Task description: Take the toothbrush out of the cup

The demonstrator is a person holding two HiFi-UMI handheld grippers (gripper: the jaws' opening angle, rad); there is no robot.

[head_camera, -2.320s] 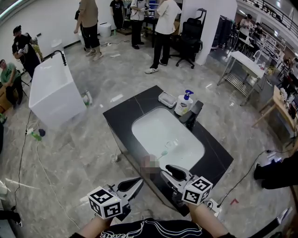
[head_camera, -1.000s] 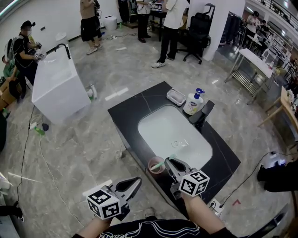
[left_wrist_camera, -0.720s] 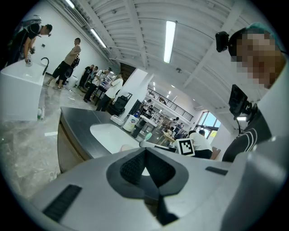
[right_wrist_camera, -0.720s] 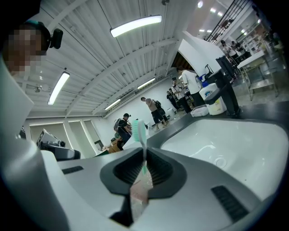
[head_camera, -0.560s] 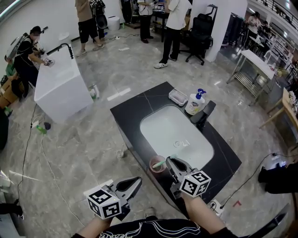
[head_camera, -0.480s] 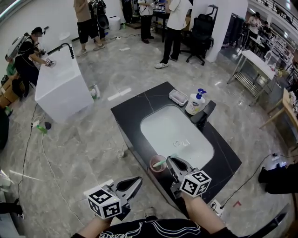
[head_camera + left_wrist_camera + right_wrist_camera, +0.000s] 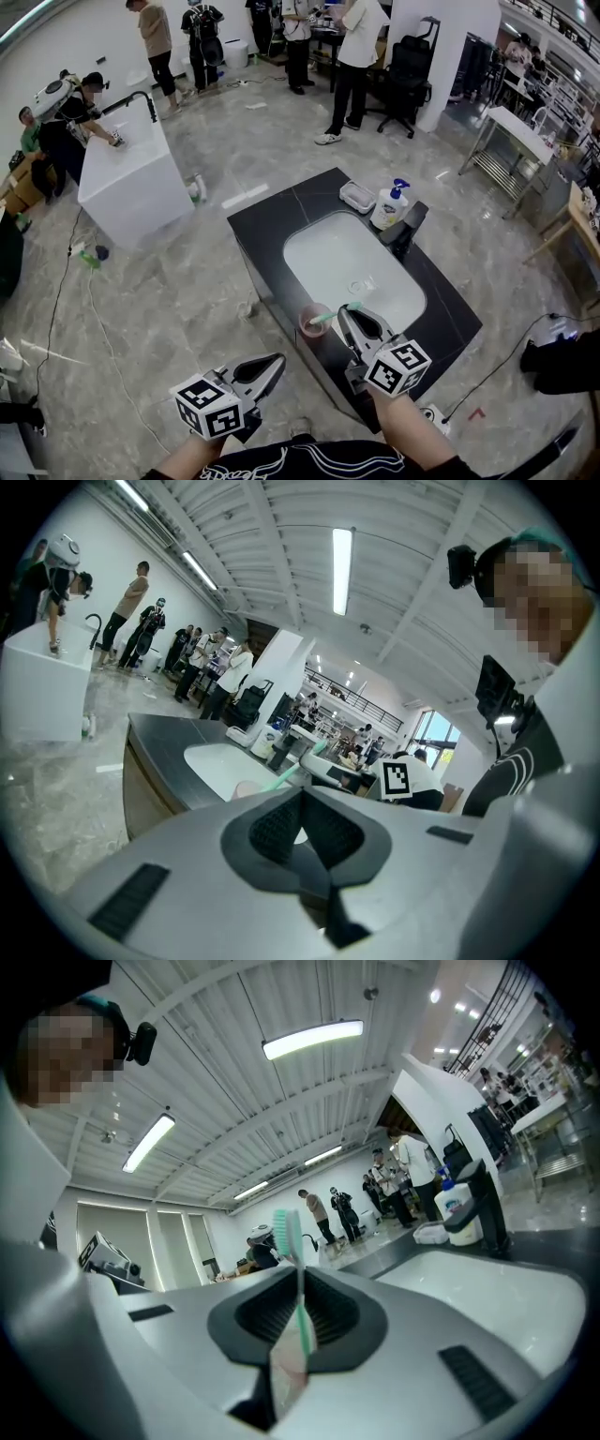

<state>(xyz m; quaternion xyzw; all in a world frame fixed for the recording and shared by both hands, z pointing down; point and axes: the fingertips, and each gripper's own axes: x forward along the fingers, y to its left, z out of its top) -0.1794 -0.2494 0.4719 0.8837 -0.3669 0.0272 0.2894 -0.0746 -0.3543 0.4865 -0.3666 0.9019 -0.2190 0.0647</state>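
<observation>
Room: big open hall, grey marble floor, people standing around at the back
Bench: black bench (image 7: 272,220) with a white sink (image 7: 352,267) sunk into it; soap bottle (image 7: 388,206) and a little soap dish (image 7: 357,197) at the far end, just beside the black faucet (image 7: 410,225)
Cup: pinkish cup (image 7: 313,328) sits upright on the near edge of the bench
Toothbrush: green toothbrush (image 7: 328,316) slants from the cup mouth toward the right side; honestly can't tell if its lower end has cleared the rim
Right hand-held gripper (image 7: 347,314): clamped on the toothbrush handle, bristle head poking out past the jaws in its own view
Left hand-held gripper (image 7: 274,362): jaws pressed together with nothing between them, hanging off the bench's near left side, well apart from the cup
</observation>
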